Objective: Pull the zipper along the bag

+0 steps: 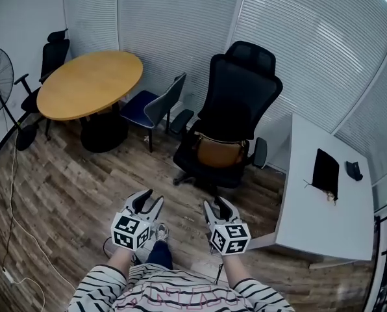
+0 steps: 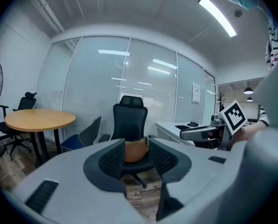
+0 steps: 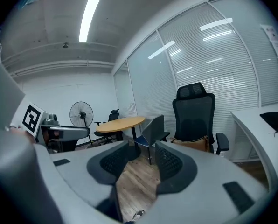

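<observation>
Three chairs (image 1: 242, 103) (image 1: 156, 106) (image 1: 54, 54) (seemingly), two tables (image 1: 89, 83) (image 1: 310, 220)

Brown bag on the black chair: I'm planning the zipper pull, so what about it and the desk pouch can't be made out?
- Brown bag: zipper too small in the head view; in the left gripper view the jaws of the left gripper cover the bag's sides.
- Black pouch on the white desk: zipper too small in the head view, tiny at the right gripper view's edge.
- Which bag is meant: unclear.

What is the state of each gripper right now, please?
Left gripper: open, nothing between its jaws.
Right gripper: open, nothing between its jaws.
</observation>
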The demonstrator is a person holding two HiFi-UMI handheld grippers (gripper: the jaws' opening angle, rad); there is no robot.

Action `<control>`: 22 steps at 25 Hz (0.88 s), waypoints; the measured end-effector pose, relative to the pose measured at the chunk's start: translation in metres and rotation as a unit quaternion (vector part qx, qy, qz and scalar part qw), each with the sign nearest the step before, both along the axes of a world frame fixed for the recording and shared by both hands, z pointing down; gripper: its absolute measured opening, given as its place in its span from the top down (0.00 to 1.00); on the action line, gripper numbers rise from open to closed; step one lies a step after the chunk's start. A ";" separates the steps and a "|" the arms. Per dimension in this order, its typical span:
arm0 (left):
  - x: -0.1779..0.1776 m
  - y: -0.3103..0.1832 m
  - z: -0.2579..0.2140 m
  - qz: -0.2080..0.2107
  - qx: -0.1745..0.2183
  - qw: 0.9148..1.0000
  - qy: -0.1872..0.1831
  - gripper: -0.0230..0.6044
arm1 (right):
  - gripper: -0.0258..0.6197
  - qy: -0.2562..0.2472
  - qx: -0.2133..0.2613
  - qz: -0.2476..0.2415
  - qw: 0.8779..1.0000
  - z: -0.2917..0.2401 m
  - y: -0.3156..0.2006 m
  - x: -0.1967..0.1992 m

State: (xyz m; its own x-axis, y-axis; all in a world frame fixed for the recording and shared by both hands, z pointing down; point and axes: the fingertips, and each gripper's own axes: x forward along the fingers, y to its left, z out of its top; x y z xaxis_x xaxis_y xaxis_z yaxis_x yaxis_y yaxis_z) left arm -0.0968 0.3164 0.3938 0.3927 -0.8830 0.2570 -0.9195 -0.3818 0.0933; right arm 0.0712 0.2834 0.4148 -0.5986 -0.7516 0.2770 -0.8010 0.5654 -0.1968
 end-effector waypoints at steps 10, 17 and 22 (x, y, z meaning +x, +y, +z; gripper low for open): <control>-0.009 -0.144 0.014 0.058 -0.032 0.998 0.008 0.75 | 0.70 0.012 -0.028 0.051 0.998 0.013 -0.116 -0.017; -0.045 -0.223 0.025 0.087 -0.049 0.995 0.002 0.75 | 0.70 -0.003 -0.051 0.083 0.995 0.026 -0.184 -0.055; -0.060 -0.261 0.039 0.108 -0.061 0.992 0.003 0.75 | 0.70 -0.013 -0.070 0.109 0.992 0.041 -0.217 -0.070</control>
State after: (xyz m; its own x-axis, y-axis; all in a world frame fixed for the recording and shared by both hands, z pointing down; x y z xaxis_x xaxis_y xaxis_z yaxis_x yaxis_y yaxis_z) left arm -0.1570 0.0554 0.4333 0.5711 -0.7406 0.3541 -0.8169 -0.5554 0.1558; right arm 0.0007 0.0662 0.4553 -0.4353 -0.8190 0.3738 -0.8944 0.3459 -0.2835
